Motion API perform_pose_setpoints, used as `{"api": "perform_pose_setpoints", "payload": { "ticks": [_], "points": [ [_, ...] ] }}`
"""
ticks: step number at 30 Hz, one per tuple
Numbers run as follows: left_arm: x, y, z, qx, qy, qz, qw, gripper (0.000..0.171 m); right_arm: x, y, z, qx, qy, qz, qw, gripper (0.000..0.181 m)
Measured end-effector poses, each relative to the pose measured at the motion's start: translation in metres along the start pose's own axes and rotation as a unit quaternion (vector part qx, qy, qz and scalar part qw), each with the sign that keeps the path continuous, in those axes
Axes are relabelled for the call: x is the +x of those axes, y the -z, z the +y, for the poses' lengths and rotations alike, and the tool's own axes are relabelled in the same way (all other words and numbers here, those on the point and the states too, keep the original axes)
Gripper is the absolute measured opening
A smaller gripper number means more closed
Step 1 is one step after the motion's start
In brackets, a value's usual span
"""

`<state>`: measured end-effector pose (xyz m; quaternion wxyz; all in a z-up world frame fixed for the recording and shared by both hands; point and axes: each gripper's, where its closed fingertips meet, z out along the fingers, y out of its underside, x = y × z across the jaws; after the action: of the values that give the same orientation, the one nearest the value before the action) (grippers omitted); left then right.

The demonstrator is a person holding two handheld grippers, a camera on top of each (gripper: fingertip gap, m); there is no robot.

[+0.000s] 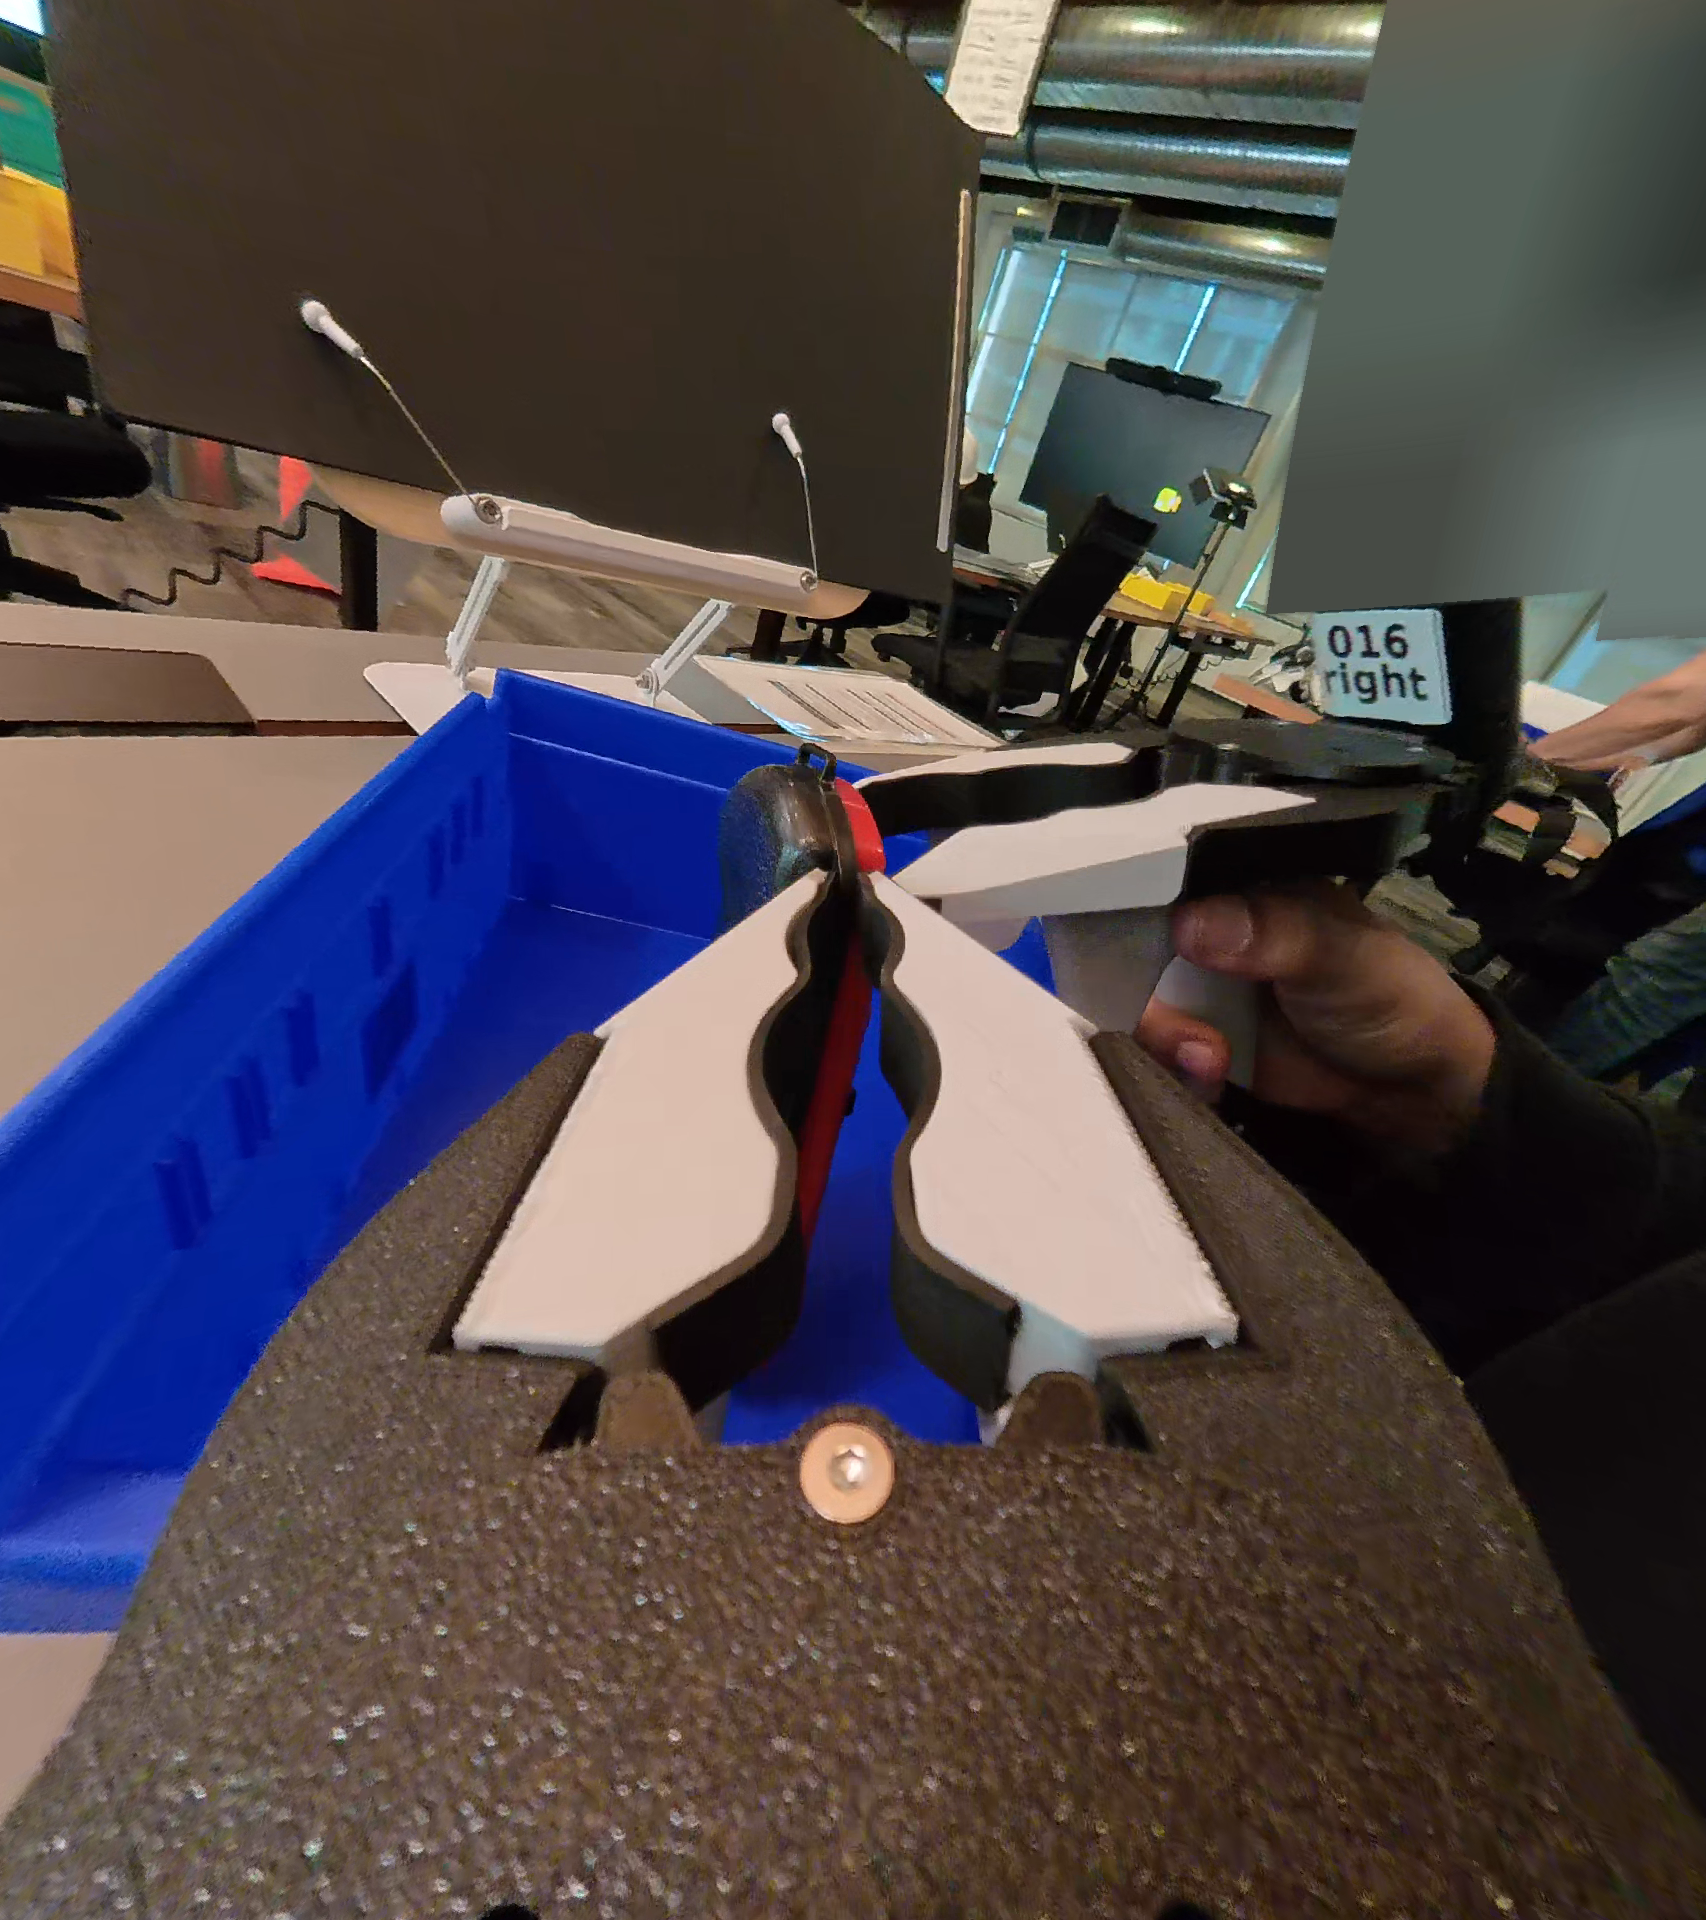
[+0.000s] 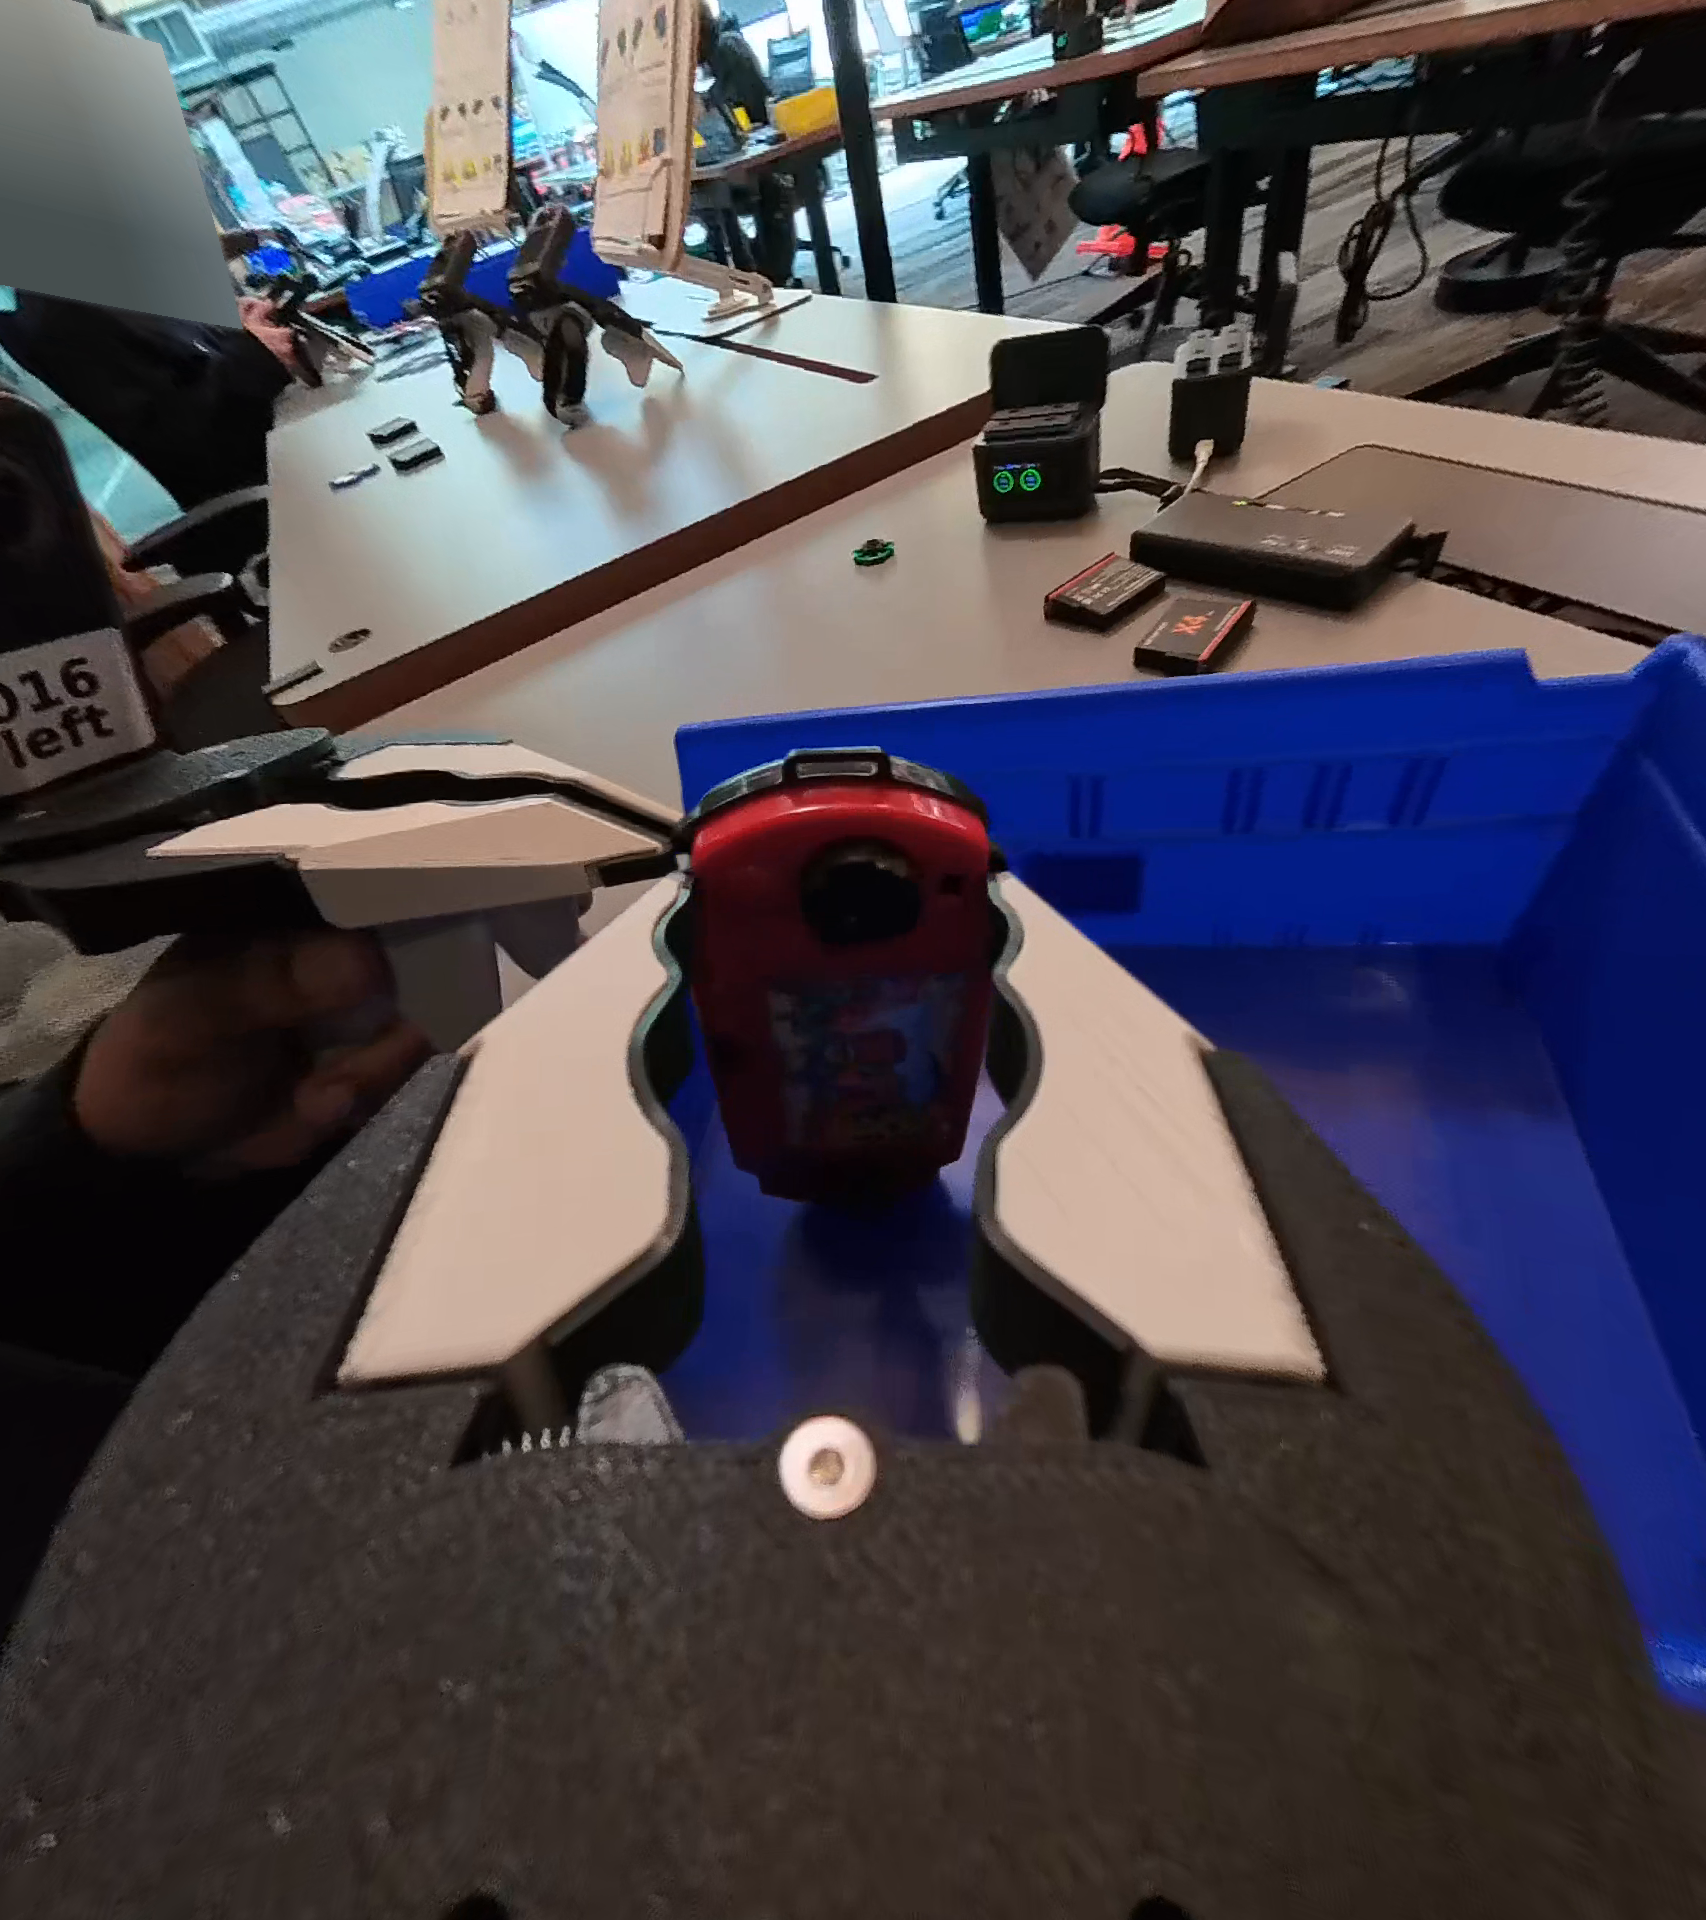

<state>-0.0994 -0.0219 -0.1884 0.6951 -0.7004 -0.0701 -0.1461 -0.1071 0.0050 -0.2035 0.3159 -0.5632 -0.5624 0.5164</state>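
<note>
A small red device point(image 2: 833, 997) with a black round knob, a colourful picture on its front and a dark back hangs above the inside of a blue plastic bin point(image 2: 1348, 790). My right gripper point(image 2: 841, 883) is shut on its two sides. My left gripper point(image 1: 844, 878) is shut on the same device point(image 1: 833, 1081), seen edge-on here, pinching front and back. The left gripper also shows in the right wrist view point(image 2: 667, 847), coming in from the left to the device's top corner. The right gripper point(image 1: 880, 821) comes in from the right over the bin point(image 1: 257, 1039).
Two flat black batteries point(image 2: 1103, 590), a black charger case point(image 2: 1036, 457) and a flat black box point(image 2: 1270, 545) lie on the grey table behind the bin. Spare grippers point(image 2: 537, 312) stand on the far table. A white stand holding a dark board point(image 1: 620, 551) is behind the bin.
</note>
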Motion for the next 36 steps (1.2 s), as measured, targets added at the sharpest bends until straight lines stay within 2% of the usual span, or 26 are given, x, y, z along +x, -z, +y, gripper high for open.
{"api": "perform_pose_setpoints", "payload": {
  "ticks": [18, 25, 28, 36],
  "points": [
    [0.002, 0.008, 0.002, -0.042, -0.035, 0.046, 0.997, 0.002, -0.009, -0.004, 0.000, -0.048, 0.050, -0.049, 0.996, 0.056],
    [0.003, 0.013, 0.003, -0.048, -0.024, 0.065, 0.996, 0.003, -0.013, -0.006, 0.000, -0.067, 0.075, -0.060, 0.993, 0.054],
    [0.001, 0.012, 0.002, -0.044, -0.033, 0.051, 0.997, 0.002, -0.012, -0.007, -0.001, -0.062, 0.068, -0.049, 0.995, 0.054],
    [-0.003, 0.003, 0.000, -0.032, -0.096, -0.037, 0.994, 0.003, -0.001, 0.000, 0.000, -0.048, 0.040, -0.023, 0.998, 0.052]
  ]
}}
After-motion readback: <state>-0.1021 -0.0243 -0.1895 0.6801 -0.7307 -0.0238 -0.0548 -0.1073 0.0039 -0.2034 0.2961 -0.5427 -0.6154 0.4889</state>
